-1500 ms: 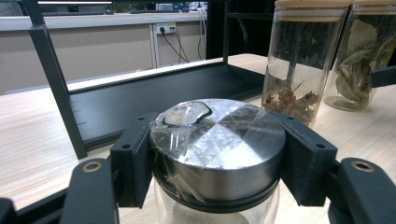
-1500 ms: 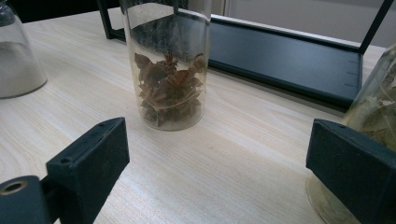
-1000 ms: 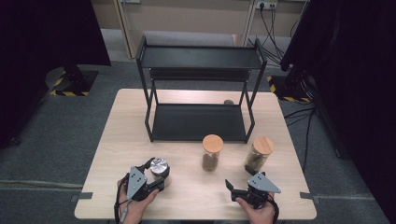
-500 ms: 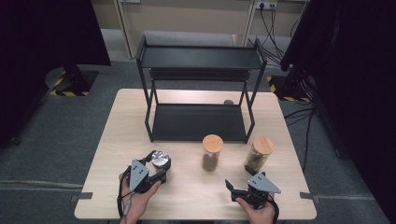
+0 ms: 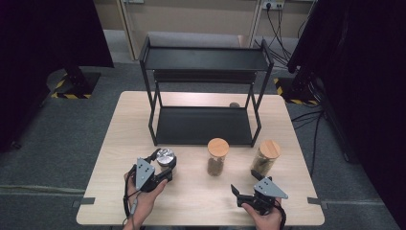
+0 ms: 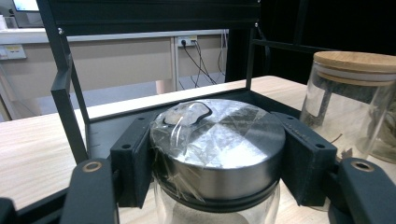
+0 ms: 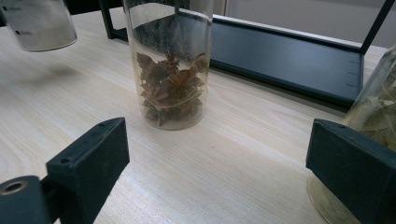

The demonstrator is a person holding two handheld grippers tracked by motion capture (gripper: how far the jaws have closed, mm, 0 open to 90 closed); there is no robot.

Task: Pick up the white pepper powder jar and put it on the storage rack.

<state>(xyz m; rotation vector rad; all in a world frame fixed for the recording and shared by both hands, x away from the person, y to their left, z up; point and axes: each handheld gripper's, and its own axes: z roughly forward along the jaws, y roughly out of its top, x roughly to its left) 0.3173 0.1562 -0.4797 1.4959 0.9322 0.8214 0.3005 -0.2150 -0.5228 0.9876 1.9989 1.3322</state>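
Grey carpet surrounds a light wooden table [image 5: 201, 201], with dark curtains to either side and wall sockets with hanging cables at the back. On the far half of the table stands a black two-tier metal shelf rack [image 5: 203, 91]; both of its shelves are bare, and its lower shelf stops short of the table's middle. A small dark object [image 5: 234, 104] lies on the table behind the rack, too small to identify.

Three glass jars are on the table. Two have wooden lids: the star anise jar [image 5: 217, 156] stands just in front of the rack's near edge, and the dried leaf jar [image 5: 265, 157] stands near it to the right, apart from it. The third, the steel-lidded jar [image 5: 164, 158], has clear film wrinkled over its lid and sits toward the left, near the rack's front left leg.

The left gripper [image 5: 160, 163] has its jaws pressed against both sides of the steel-lidded jar just under its lid; the left gripper view shows the pads [image 6: 135, 161] tight on the lid.

The right gripper [image 5: 244, 191] rests low near the table's front edge, jaws spread wide and holding nothing, with bare tabletop between it and the two wooden-lidded jars. Bare wood also separates the two grippers.
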